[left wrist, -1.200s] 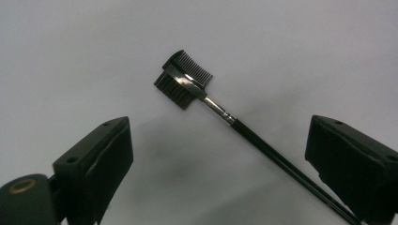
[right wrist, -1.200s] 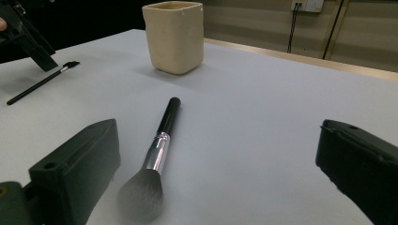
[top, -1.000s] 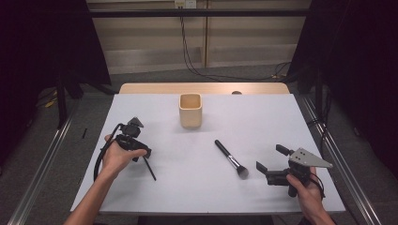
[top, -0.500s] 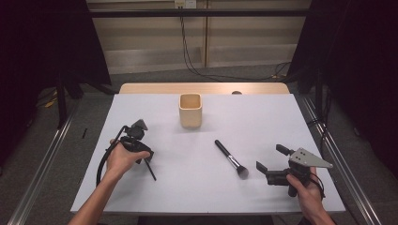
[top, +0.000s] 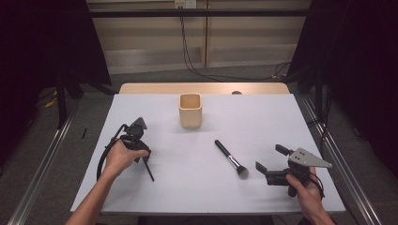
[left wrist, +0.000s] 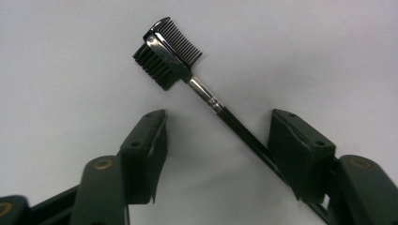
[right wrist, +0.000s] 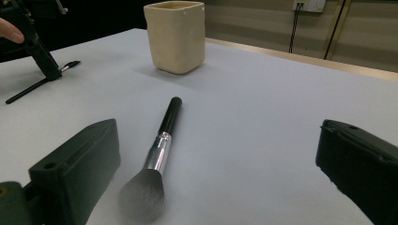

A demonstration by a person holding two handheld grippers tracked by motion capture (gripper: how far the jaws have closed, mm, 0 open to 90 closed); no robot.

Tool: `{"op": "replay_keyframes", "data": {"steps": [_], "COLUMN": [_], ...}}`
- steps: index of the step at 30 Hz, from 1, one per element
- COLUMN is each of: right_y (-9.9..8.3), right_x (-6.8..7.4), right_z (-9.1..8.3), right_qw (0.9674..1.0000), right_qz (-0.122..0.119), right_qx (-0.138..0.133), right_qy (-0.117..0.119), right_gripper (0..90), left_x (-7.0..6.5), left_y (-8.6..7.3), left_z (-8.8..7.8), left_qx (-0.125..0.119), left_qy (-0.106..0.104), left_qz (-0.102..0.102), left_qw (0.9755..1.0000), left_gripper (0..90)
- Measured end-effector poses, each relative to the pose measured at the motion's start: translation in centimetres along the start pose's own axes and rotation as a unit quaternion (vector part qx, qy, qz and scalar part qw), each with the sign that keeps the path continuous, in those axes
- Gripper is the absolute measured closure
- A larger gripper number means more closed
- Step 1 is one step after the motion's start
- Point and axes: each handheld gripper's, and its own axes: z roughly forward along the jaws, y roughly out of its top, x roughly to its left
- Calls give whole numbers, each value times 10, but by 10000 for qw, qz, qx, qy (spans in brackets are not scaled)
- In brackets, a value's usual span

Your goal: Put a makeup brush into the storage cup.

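Observation:
A thin black brow brush (left wrist: 187, 77) with a comb head lies on the white table (top: 263, 122). My left gripper (left wrist: 218, 115) points down over it. Its jaws have just been closing, and the handle runs between them against the right pad (left wrist: 295, 150), with the left pad clear of it. In the high view this left gripper (top: 141, 154) stands at the table's left over the brow brush (top: 149, 171). My right gripper (top: 270, 158) rests open at the right. A silver-and-black powder brush (right wrist: 164, 140) lies ahead of my right gripper (right wrist: 219, 129).
A cream square cup (top: 190, 111) stands upright at the middle back of the table; the same cup (right wrist: 176, 35) shows beyond the powder brush (top: 230, 159). A wooden strip (top: 202, 88) borders the far edge. Dark floor and rails surround the table.
The top of the left gripper has tipped slightly to the right over the thin brush. The right gripper, powder brush and cup have not moved.

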Motion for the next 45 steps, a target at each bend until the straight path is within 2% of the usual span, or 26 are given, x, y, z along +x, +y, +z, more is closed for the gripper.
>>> {"op": "replay_keyframes", "data": {"steps": [3, 7, 11, 16, 17, 20, 27, 28, 35, 40, 42, 45], "right_y": [0, 0, 0, 0, 0, 0, -1, -1, -1, 0, 0, -1], "right_x": [0, 0, 0, 0, 0, 0, 0, 0, -1, -1, -1, -1], "right_z": [1, 0, 0, 1, 1, 1, 0, 0, 0, 1, 1, 1], "right_qw": [10000, 10000, 10000, 10000, 10000, 10000, 10000, 10000, 10000, 10000, 10000, 10000], "right_qz": [-7, -20, -3, -26, -18, -3, -20, -9, 1, 5, 15, 6], "right_qx": [16, 15, 12, 18, 22, 21, 24, 18, 8, 19, 26, 26], "right_qy": [1, 10, 7, 17, 21, 11, 12, 6, -13, -13, -16, -11], "right_gripper": [0, 0, 0, 0, 0, 0, 0, 0, 0, 0, 0, 0], "left_x": [0, 4, 5, 5, 5, 7, 10, 10, 14, 14, 17, 18], "left_y": [1, 1, 2, 4, 4, 4, 6, 7, 4, 3, 0, -1], "left_z": [-1, -3, -3, -4, -4, -2, -2, -3, -4, -5, -6, -7], "left_qx": [36, 80, 141, 285, 322, 287, 390, 404, 271, 224, 95, 67], "left_qy": [-44, -68, -84, -94, -143, -249, -314, -312, -484, -471, -547, -587], "left_qz": [25, 42, 13, 173, 188, 144, 241, 302, 331, 346, 330, 337], "left_qw": [10000, 9999, 9999, 9994, 9992, 9992, 9985, 9982, 9979, 9980, 9979, 9977], "left_gripper": [457, 609, 666, 755, 823, 843, 862, 862, 864, 864, 864, 864]}}
